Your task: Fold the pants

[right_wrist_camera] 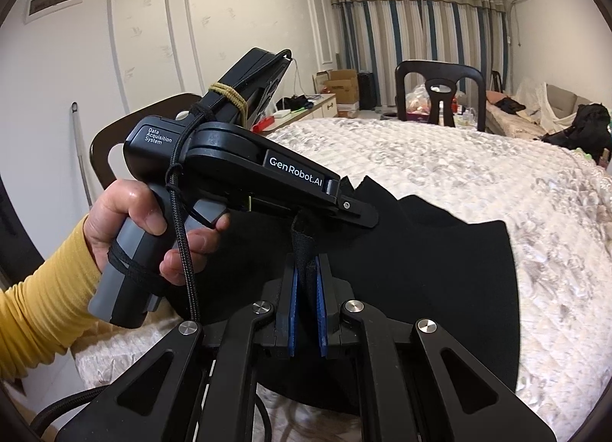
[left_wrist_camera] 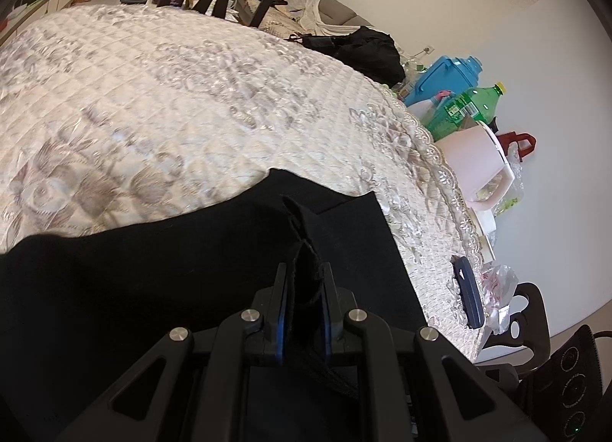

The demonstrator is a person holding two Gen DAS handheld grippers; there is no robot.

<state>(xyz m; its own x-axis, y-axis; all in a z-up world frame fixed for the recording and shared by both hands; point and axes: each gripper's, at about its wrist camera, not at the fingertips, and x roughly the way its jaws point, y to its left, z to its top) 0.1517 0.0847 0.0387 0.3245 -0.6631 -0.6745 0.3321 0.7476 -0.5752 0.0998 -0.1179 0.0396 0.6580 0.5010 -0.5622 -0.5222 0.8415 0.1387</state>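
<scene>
Black pants [left_wrist_camera: 153,281] lie spread over a cream quilted table cover [left_wrist_camera: 172,97]. My left gripper [left_wrist_camera: 305,269] is shut on a raised edge of the black cloth, which sticks up between its blue pads. In the right wrist view the pants [right_wrist_camera: 440,269] spread to the right, and my right gripper [right_wrist_camera: 306,262] is shut on another pinched fold of the same cloth. The left gripper [right_wrist_camera: 359,212] appears there too, held by a hand [right_wrist_camera: 153,220] in a yellow sleeve, its tip over the pants just beyond my right fingers.
A dark phone-like object [left_wrist_camera: 468,292] lies near the table's right edge. Beyond that edge stand a pink jug [left_wrist_camera: 478,166], a green bottle [left_wrist_camera: 463,109] and a blue container [left_wrist_camera: 443,74]. A black chair [right_wrist_camera: 440,93] stands at the far side, another [right_wrist_camera: 111,143] at the left.
</scene>
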